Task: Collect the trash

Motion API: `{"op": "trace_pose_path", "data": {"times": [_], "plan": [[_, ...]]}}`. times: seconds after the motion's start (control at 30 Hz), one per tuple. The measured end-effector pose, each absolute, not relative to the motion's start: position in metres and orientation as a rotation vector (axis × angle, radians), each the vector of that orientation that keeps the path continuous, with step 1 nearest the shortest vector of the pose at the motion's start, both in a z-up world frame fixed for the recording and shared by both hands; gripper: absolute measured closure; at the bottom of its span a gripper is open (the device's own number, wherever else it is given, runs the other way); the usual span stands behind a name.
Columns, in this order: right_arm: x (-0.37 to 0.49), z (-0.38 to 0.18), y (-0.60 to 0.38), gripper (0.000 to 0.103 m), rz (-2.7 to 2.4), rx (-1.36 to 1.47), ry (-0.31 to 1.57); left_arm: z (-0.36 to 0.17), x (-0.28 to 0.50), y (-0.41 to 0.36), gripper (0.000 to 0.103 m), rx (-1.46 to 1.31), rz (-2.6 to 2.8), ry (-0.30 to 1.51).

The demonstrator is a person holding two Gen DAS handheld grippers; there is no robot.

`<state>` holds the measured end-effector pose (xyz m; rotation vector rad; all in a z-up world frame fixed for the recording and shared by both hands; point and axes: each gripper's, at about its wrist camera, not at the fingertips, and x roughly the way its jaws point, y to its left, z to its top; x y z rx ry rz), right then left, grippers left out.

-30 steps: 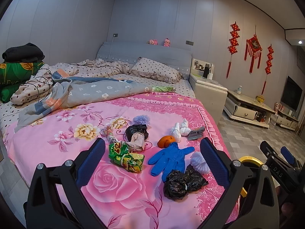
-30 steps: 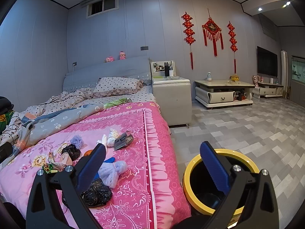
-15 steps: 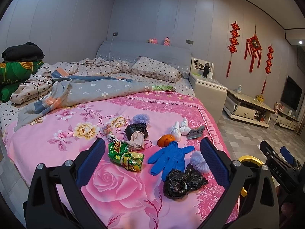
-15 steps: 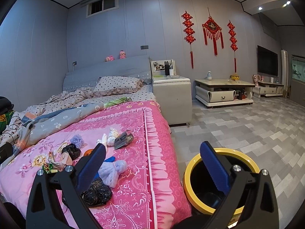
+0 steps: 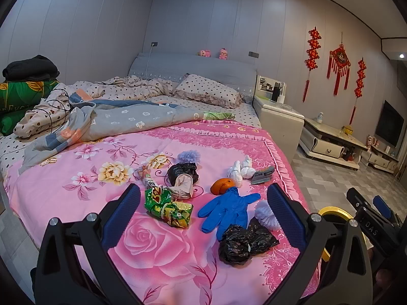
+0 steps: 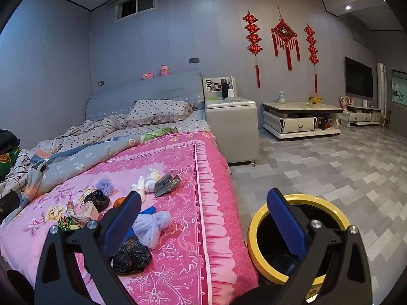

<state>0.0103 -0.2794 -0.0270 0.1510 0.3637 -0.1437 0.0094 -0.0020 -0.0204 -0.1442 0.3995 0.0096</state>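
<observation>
Trash lies on the pink bedspread (image 5: 76, 193): a green snack wrapper (image 5: 168, 207), a blue glove (image 5: 227, 208), a crumpled black bag (image 5: 244, 242), an orange peel (image 5: 221, 185), white tissue wads (image 5: 240, 169), a second black bag (image 5: 183, 172) and a pale blue wad (image 6: 151, 227). My left gripper (image 5: 203, 216) is open and empty above the wrapper and glove. My right gripper (image 6: 203, 218) is open and empty, between the bed edge and the yellow-rimmed bin (image 6: 333, 214) on the floor. The right gripper also shows in the left wrist view (image 5: 368, 213).
A rumpled grey quilt (image 5: 122, 122) and pillows lie at the bed's far end. A white nightstand (image 6: 231, 122) stands beside the bed, a low TV cabinet (image 6: 300, 122) further right. A grey tiled floor (image 6: 330, 167) lies right of the bed.
</observation>
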Motion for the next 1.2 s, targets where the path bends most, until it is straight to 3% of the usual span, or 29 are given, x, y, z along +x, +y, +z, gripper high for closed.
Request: {"op": "trace_pose_path", "data": {"times": [0.7,1.2], "plan": [[0.027,-0.035,-0.281,0.007,-0.125,0.168,0.411,-0.038,0.011,-0.012,0.007,-0.149,0.026,0.453],[0.101,-0.056,-0.271,0.007,0.095,0.125,0.652,-0.064,0.053,0.044,0.007,-0.135,0.066,0.673]]}}
